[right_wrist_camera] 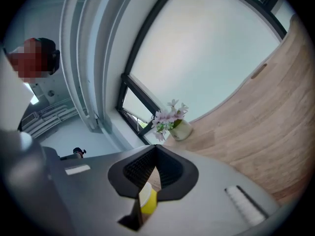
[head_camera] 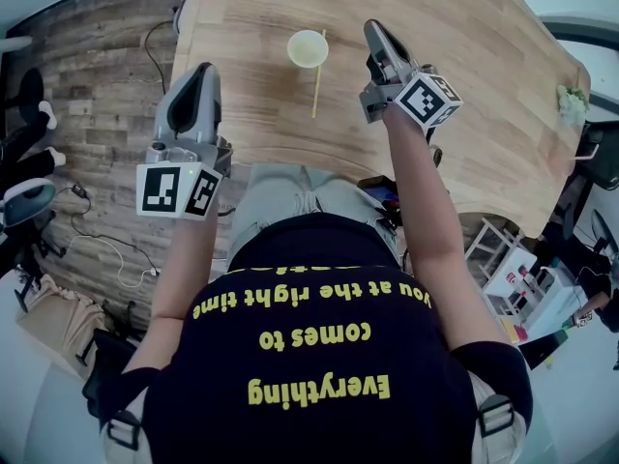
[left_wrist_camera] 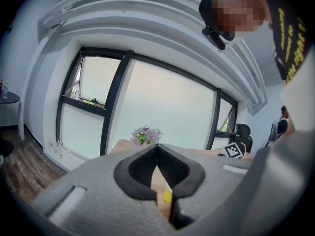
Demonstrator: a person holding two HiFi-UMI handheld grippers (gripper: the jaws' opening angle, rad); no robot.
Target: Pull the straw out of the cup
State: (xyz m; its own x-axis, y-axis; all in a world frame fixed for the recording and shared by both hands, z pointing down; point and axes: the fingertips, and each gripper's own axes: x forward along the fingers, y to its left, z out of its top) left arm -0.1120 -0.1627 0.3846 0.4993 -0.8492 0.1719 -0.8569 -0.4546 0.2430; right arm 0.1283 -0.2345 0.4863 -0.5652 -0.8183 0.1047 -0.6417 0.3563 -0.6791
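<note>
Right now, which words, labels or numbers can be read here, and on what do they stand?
"Everything comes to you at the right time": yellow, upside down, on the black T-shirt.
Left marker cube, right marker cube: patterns, no letters.
Shelf items: print too small.

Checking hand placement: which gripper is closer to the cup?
The right gripper, just right of the cup and straw; the left gripper sits farther off near the table's left edge.

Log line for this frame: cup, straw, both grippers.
cup: upright on table | straw: out, lying on table beside cup | left gripper: shut, empty | right gripper: shut, empty
</note>
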